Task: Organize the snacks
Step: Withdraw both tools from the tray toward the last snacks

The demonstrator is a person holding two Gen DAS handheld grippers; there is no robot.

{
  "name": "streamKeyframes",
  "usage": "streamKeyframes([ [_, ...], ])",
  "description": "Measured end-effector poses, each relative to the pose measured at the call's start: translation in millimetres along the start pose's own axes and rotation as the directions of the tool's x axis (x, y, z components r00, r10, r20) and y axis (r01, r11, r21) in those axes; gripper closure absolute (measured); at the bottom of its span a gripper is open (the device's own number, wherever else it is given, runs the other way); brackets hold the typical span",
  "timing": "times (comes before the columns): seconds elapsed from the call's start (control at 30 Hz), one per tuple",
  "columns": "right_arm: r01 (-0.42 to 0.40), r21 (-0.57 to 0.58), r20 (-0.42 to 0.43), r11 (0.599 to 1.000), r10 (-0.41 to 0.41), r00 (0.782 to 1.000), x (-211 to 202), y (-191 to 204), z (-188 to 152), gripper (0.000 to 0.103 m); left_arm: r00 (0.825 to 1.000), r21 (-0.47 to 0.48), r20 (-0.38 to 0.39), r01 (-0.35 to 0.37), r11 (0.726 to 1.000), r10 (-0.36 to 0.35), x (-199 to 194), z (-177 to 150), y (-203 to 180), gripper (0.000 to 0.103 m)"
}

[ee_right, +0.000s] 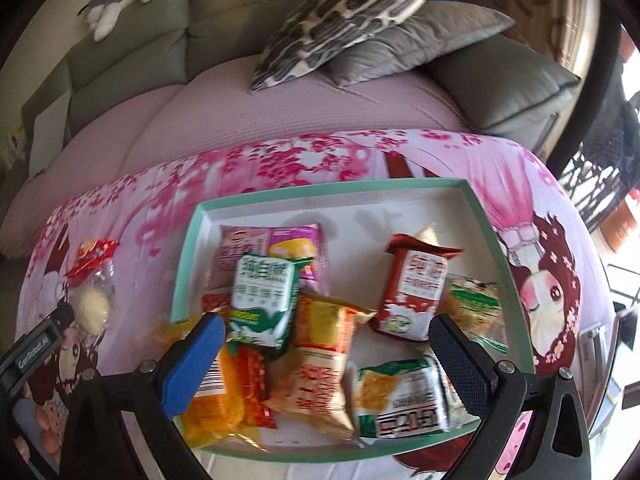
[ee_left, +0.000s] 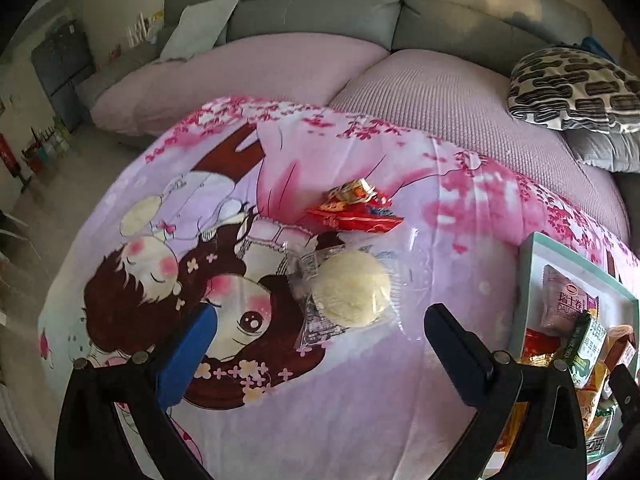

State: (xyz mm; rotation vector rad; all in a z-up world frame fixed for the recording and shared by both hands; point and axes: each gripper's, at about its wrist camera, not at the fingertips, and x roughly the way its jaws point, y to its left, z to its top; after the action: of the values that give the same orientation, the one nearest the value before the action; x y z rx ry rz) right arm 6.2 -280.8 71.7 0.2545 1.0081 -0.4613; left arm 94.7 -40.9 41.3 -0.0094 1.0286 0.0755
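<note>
A round pale bun in a clear wrapper (ee_left: pixel 350 294) lies on the cartoon-print cloth (ee_left: pixel 320 400), with a red snack packet (ee_left: pixel 354 212) just beyond it. My left gripper (ee_left: pixel 320 340) is open and empty, just short of the bun. The mint-rimmed white tray (ee_right: pixel 188 256) holds several snack packets, among them a green and white one (ee_right: pixel 264 300) and a red one (ee_right: pixel 412 292). My right gripper (ee_right: pixel 328 344) is open and empty above the tray's near part. The bun (ee_right: pixel 92 308) and red packet (ee_right: pixel 94 260) show left of the tray. The tray also shows in the left wrist view (ee_left: pixel 532 264).
A sofa with a pink cover (ee_left: pixel 460 100) lies beyond the cloth. A patterned cushion (ee_right: pixel 344 12) and a grey cushion (ee_right: pixel 420 36) rest on it at the right. The left gripper's body (ee_right: pixel 32 352) is at the left edge of the right wrist view.
</note>
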Motion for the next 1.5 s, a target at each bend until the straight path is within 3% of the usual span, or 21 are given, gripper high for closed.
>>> streamKeyframes([
  [0.23, -0.040, -0.042, 0.005, 0.998, 0.040, 0.999, -1, 29, -2, 0.000, 0.999, -0.052, -0.034, 0.017, 0.999, -0.019, 17, -1, 21, 0.000],
  [0.5, -0.084, -0.048, 0.025, 0.995, 0.085, 0.996, -6, 47, -6, 0.000, 1.000, -0.028, 0.017, 0.004, 1.000, -0.003, 19, -1, 34, 0.000],
  [0.97, -0.131, -0.105, 0.057, 0.986, 0.138, 0.989, -15, 76, -15, 0.000, 0.995, -0.138, -0.013, 0.093, 0.986, -0.096, 25, 5, 70, 0.000],
  [1.17, -0.164, -0.154, 0.031, 0.974, 0.170, 0.985, -11, 98, -23, 0.000, 0.996, -0.150, -0.059, 0.056, 0.987, -0.066, 33, 6, 88, 0.000],
  [1.5, -0.138, -0.212, 0.005, 0.968, 0.142, 0.990, -1, 124, -26, 0.000, 0.993, -0.142, -0.107, 0.028, 0.990, -0.043, 45, 10, 107, 0.000],
])
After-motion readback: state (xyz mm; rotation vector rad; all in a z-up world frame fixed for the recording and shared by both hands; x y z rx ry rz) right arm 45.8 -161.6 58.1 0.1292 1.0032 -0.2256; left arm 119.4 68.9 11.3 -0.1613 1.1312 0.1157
